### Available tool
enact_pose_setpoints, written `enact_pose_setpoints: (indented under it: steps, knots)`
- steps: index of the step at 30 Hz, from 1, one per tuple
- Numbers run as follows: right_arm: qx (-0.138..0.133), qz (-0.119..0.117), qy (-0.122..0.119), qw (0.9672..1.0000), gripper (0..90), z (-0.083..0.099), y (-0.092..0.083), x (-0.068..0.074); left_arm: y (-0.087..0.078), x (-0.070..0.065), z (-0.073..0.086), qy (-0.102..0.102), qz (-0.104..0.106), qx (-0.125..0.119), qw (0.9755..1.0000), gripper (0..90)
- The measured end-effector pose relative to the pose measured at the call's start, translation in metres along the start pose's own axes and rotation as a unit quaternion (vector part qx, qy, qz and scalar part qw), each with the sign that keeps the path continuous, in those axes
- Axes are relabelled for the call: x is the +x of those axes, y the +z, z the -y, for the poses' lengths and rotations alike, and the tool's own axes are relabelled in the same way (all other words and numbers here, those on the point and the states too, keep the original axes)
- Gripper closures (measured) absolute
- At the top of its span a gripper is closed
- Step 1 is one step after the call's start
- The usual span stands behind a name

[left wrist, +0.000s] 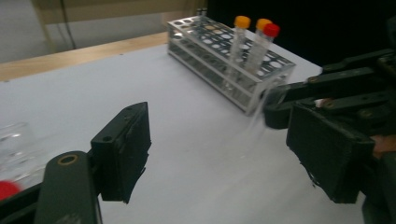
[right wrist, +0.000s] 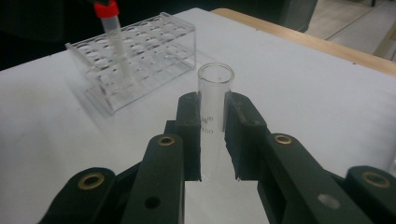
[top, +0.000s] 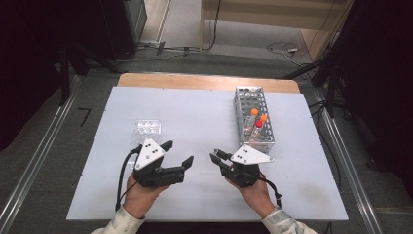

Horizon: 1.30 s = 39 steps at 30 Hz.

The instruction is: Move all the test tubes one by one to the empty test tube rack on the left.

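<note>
My right gripper [right wrist: 215,114] is shut on a clear, uncapped glass test tube [right wrist: 215,79], which stands upright between the pads. In the high view that gripper [top: 215,156] points left near the table's middle. Facing it, my left gripper [top: 178,153] stands open with nothing between its fingers; its jaws are wide apart in its own view [left wrist: 224,154]. A metal rack [top: 248,100] at the right holds two orange-capped tubes [top: 254,112] and one red-capped tube [top: 259,124]. A small clear plastic rack [right wrist: 140,60] holds a red-capped tube [right wrist: 112,28].
The small clear rack [top: 147,127] sits just beyond the left gripper. A white sheet [top: 195,107] covers the table, with a wooden edge [top: 204,81] at the back. Cables lie on the floor beyond, and metal rails run along both sides.
</note>
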State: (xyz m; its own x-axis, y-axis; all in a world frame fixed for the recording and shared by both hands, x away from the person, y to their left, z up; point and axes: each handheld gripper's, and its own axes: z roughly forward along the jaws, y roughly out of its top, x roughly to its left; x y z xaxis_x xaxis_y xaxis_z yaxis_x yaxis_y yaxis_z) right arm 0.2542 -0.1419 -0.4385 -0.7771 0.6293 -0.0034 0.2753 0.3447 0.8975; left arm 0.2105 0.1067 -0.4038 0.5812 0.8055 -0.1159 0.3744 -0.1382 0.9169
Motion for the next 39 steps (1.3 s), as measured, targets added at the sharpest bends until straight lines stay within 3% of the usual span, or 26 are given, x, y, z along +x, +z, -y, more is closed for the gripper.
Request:
enact_pose_setpoints:
  steps: [7,8,15,21,29,39]
  knots:
    - [0.004,-0.02,-0.013,0.9997,73.9,0.0,0.008,0.016,0.016,-0.015,-0.003,0.017,0.027,0.004,0.9995,41.3]
    - [0.005,-0.024,-0.013,0.9996,73.9,0.0,0.009,0.019,0.018,-0.016,-0.003,0.019,0.027,0.007,0.9994,45.9]
    - [0.006,-0.032,-0.017,0.9993,73.9,-0.001,0.011,0.025,0.028,-0.017,0.0,0.018,0.034,0.019,0.9991,53.2]
    - [0.006,-0.037,-0.023,0.999,73.9,-0.001,0.012,0.029,0.03,-0.015,0.001,0.015,0.042,0.02,0.9988,65.5]
    - [0.005,-0.034,-0.021,0.9992,73.9,-0.001,0.012,0.028,0.032,-0.016,0.002,0.016,0.052,0.027,0.9982,70.2]
    - [0.005,-0.03,-0.02,0.9993,73.9,-0.001,0.012,0.029,0.032,-0.017,0.003,0.025,0.046,0.031,0.9982,76.1]
